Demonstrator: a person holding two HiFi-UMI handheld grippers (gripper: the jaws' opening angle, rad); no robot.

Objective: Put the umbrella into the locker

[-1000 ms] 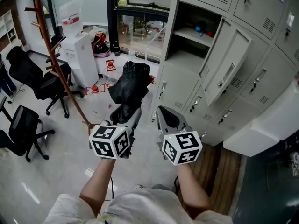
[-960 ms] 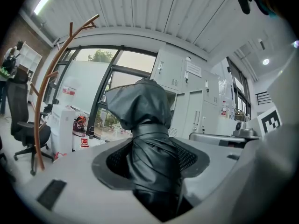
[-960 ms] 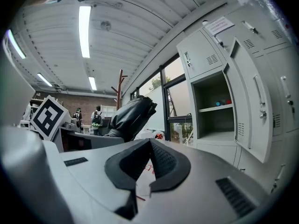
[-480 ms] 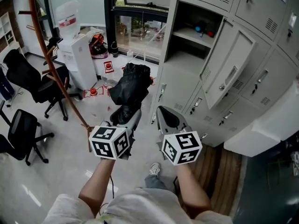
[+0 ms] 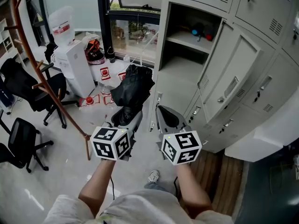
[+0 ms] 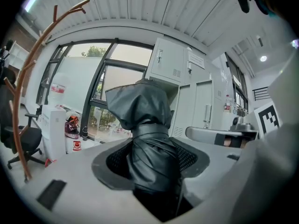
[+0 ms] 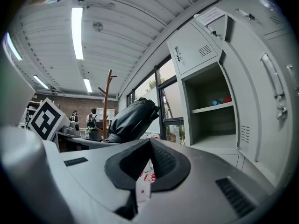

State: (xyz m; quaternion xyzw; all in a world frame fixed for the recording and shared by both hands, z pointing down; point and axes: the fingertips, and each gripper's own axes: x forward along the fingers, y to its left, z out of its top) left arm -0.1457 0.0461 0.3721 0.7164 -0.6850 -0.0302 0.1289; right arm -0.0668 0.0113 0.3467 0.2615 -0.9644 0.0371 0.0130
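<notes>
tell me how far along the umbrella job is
Done: the folded black umbrella is clamped in the left gripper, and the locker door stands open. In hand: the umbrella is held up in front of the open compartment, not yet inside. Left: move it in, set it down and release. The right gripper is shut and empty.

The left gripper [image 6: 149, 164] grips a folded black fabric umbrella [image 6: 147, 125] between its grey jaws, canopy bunched above them. Pale grey metal lockers [image 6: 170, 66] stand behind; a curved brown wooden coat stand [image 6: 28, 92] rises left.
</notes>
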